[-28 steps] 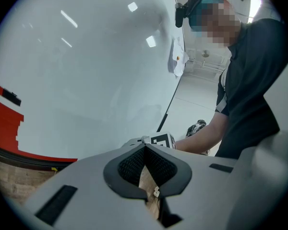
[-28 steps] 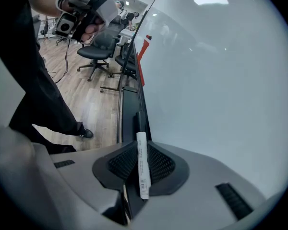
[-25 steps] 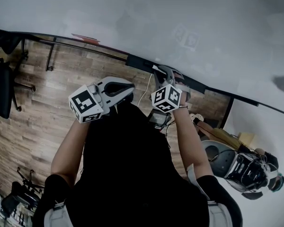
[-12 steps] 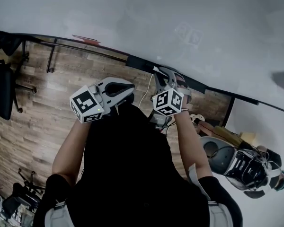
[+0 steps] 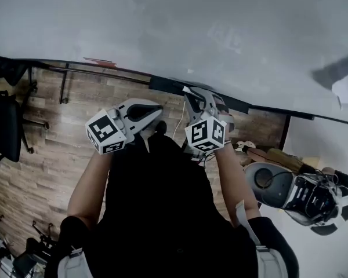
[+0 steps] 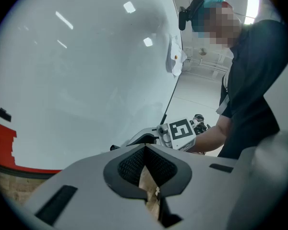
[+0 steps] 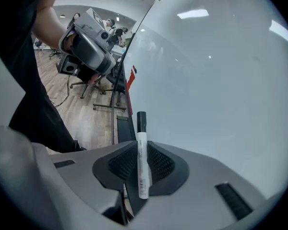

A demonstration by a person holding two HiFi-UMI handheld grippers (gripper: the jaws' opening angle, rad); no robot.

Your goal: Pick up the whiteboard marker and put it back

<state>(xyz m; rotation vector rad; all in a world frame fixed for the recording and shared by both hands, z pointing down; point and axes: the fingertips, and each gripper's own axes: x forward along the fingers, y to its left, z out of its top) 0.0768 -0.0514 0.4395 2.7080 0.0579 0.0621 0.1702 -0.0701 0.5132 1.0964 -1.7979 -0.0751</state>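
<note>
- Right tool (image 7: 142, 147): closed on the whiteboard marker (image 7: 142, 169), clamping its white barrel between the ribbed pads (image 7: 120, 164).
- Whiteboard marker: held lengthwise along the jaws. Its black cap projects past their tips and its other end points back toward the camera.
- Whiteboard (image 7: 216, 80): a glossy white surface just beside the marker, on its right in the right gripper view. Whether cap and board touch cannot be told.
- Black tray (image 5: 165, 86): runs along the whiteboard's lower edge. In the head view the right tool's tips lie over it.
- Left tool (image 6: 145, 150): jaws brought together at the tips with nothing between them. It is held beside the right tool, apart from it.
- Wooden floor (image 5: 46, 138): lies below the tray, with a dark office chair (image 5: 6, 126) at the far left.
</note>
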